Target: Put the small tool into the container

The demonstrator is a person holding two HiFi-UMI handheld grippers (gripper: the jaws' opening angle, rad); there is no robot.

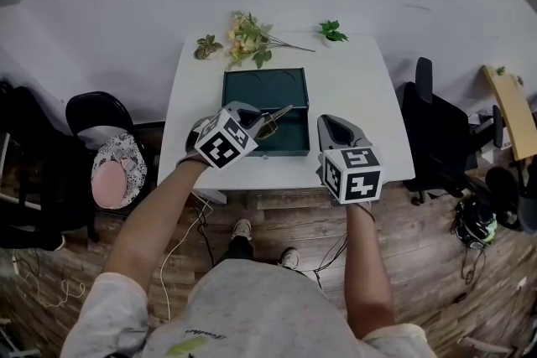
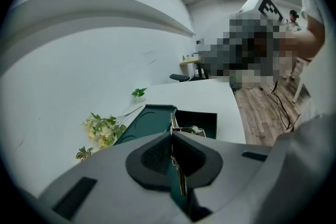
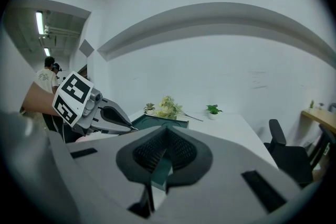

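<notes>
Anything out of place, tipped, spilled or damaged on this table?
Nothing looks spilled or broken. The one oddity is that the flowers lie flat on the table behind the container, with one sprig apart at their left. The left hand-held gripper holds the small tool tilted over the container.

Reads as thin yellowish metal with a dull sheen: tool (image 2: 180, 176). Dark green, matt, smooth inside: container (image 1: 265, 88). White, smooth, matt: surface (image 1: 352, 88). Brown wood planks with visible grain: floor (image 1: 419, 264). Grey matt plastic on left gripper (image 2: 172, 136) and right gripper (image 3: 167, 136); black ribbed pads on fingers (image 2: 152, 157).
</notes>
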